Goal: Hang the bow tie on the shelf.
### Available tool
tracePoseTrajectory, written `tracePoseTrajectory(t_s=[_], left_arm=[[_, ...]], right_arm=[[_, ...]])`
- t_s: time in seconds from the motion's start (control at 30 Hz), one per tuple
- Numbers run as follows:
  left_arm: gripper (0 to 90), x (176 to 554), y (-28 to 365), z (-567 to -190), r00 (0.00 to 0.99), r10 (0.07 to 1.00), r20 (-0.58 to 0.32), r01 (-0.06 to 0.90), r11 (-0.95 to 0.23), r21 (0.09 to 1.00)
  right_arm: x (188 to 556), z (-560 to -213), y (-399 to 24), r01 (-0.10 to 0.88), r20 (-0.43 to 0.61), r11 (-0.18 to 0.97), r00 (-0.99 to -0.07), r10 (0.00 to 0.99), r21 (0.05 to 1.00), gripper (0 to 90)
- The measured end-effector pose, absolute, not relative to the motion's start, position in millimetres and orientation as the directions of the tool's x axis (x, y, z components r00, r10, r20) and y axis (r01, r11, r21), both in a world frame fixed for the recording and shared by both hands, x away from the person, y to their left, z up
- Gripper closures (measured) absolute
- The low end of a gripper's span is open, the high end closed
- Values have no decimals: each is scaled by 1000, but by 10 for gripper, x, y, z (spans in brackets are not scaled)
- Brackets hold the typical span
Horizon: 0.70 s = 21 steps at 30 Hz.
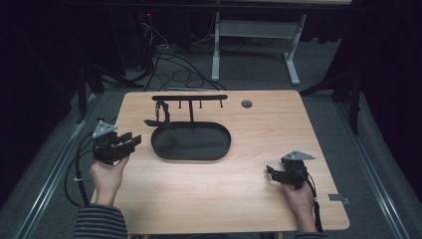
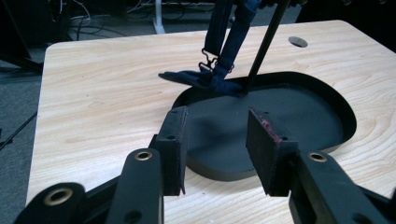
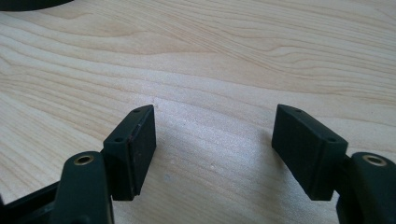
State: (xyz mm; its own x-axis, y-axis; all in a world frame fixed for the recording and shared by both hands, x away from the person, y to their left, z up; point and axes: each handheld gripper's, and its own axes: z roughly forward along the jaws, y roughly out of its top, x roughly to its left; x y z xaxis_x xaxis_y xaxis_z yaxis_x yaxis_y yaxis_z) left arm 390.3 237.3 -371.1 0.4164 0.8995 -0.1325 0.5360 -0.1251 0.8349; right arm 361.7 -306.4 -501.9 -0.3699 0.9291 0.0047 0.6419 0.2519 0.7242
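1. Surface: light wooden table (image 1: 259, 194) with rounded corners, visible grain, and a small round grey cable port (image 1: 247, 103) near its far edge, upper centre of the high view.
2. Black oval tray base (image 1: 191, 143) sits left of table centre; a thin black post (image 1: 191, 110) rises from it to a black crossbar with pegs (image 1: 189, 97).
3. Dark blue strap with a metal clasp (image 2: 219, 70) hangs from a left-hand peg; its lower end lies over the tray rim and onto the wood.
4. Left gripper (image 2: 217, 140), left middle of the high view, just beside the tray; jaws apart, nothing between them.
5. Right gripper (image 3: 215, 140), lower right, low over bare wood; jaws wide apart, empty.
6. Room: dark; grey carpet, loose cables and a white desk frame (image 1: 254, 40) along the top. Small grey tab (image 1: 340, 198) at the table's right edge, possibly tape.
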Motion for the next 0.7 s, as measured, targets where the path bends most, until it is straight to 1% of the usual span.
tracePoseTrajectory(t_s=[0.7], left_arm=[[591,3732,2383,-3840,422,894,-147,543,-119,831]], right_arm=[[3616,-5020,-3057,640,-3,257,-370,929,724,320]])
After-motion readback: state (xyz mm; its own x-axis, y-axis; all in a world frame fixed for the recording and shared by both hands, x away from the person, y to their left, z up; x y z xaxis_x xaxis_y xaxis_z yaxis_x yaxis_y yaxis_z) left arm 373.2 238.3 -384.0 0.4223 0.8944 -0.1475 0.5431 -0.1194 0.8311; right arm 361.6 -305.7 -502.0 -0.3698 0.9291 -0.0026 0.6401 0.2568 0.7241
